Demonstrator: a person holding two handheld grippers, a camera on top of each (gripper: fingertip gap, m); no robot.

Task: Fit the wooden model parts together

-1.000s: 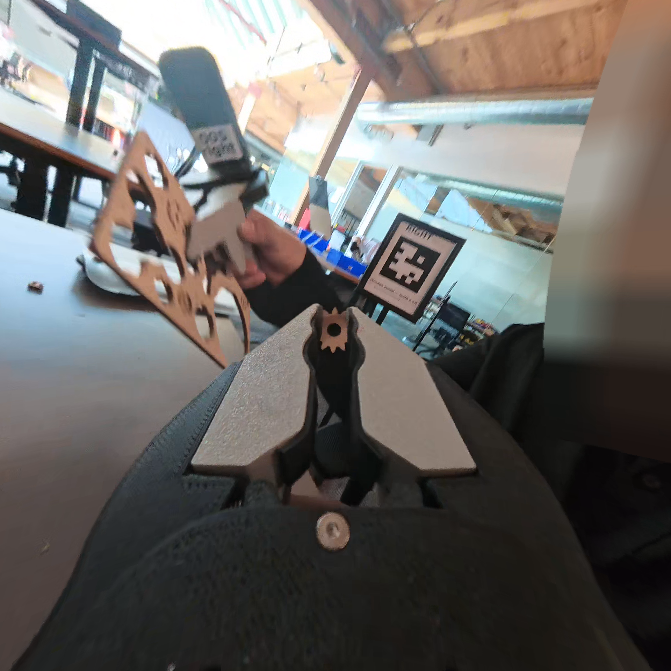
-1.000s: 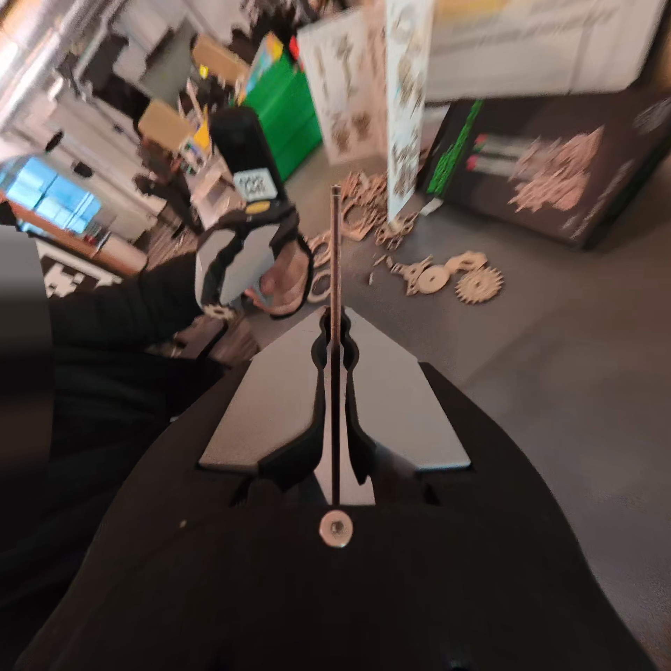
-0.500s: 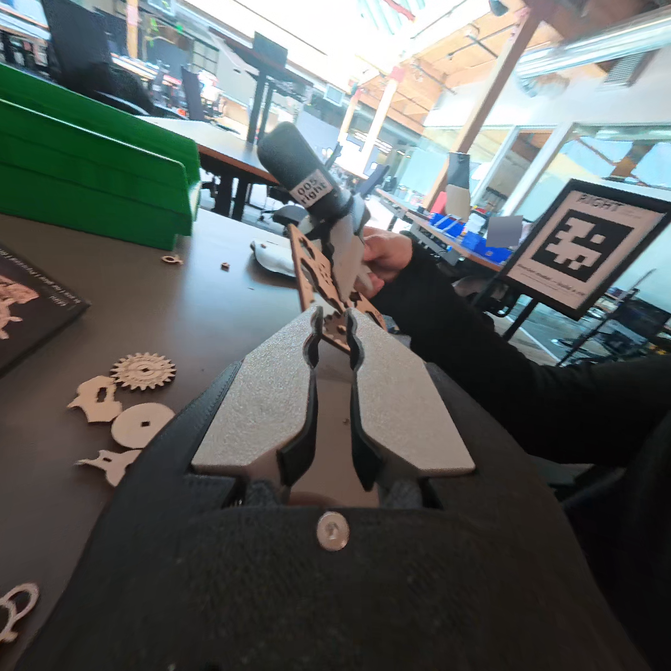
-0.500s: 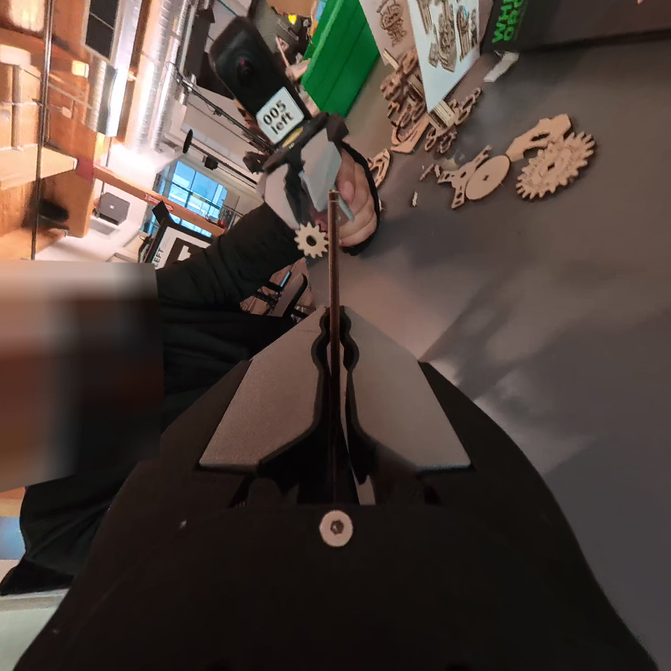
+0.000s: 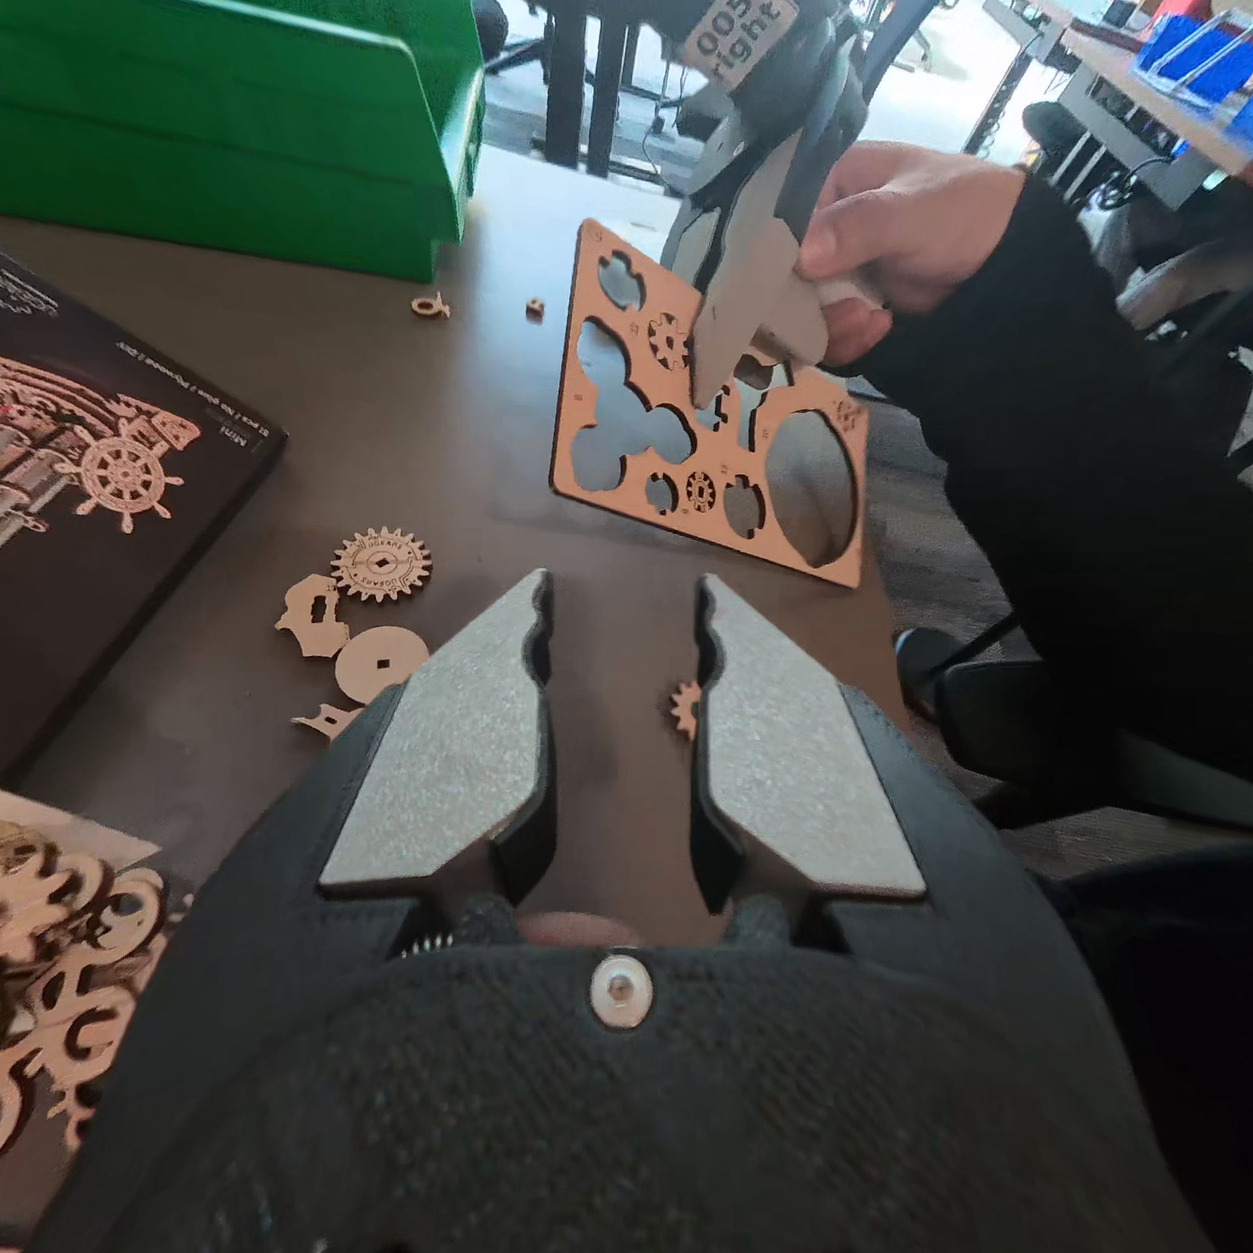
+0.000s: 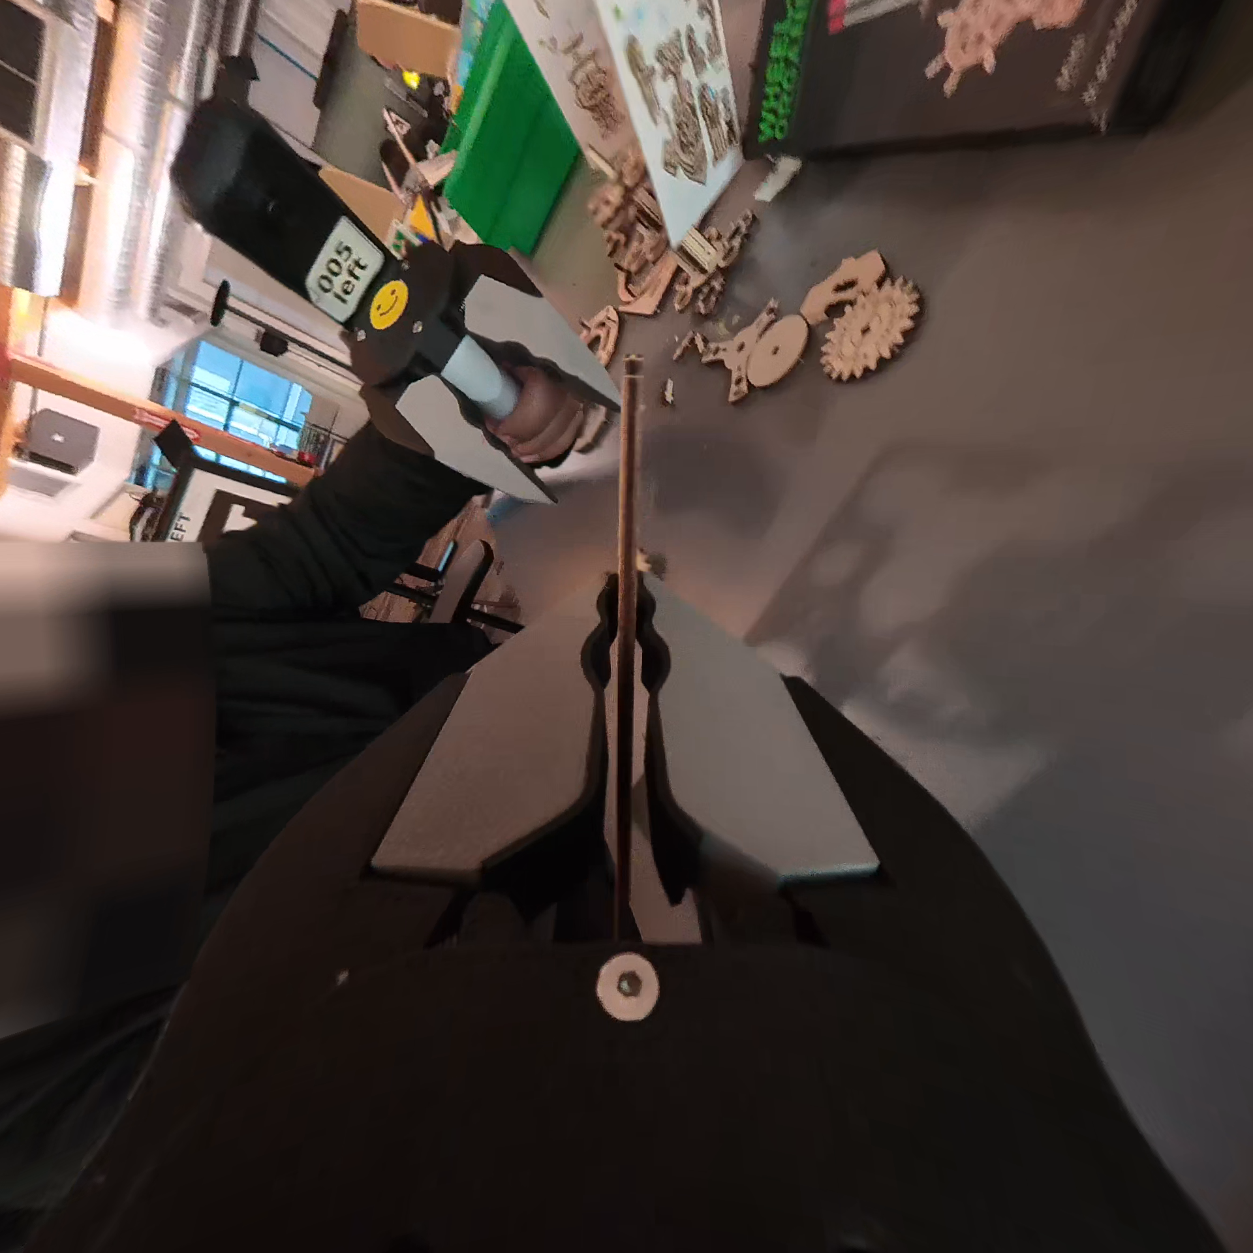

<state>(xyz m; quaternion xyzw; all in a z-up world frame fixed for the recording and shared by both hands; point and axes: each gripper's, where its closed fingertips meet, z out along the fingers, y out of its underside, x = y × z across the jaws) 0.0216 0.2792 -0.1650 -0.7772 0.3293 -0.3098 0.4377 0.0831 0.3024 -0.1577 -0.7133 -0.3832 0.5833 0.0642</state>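
Pale plywood is the material of every part shown. Nearest, the left gripper (image 5: 620, 610) stands wide open and empty above the dark table (image 5: 420, 407). A small cog (image 5: 681, 708) lies on the table just beside the inner edge of that gripper's right finger, partly hidden by it; whether cog and finger touch cannot be told. Taking the cog as landmark, the left gripper is by far the nearer tool. Left of the cog lie a disc (image 5: 380, 663), a toothed wheel (image 5: 381, 564) and two odd-shaped pieces. Beyond the cog, the right gripper (image 5: 705, 380) is closed on a punched-out sheet (image 5: 705, 474), which tilts on its long lower edge, running left to right across the view. In the right wrist view the sheet (image 6: 630, 488) appears edge-on, as a thin line between the closed fingers. Farther off lie a dark box (image 5: 102, 474) and green bins (image 5: 237, 135). The pile of parts at the lower left is blurred and cut off.
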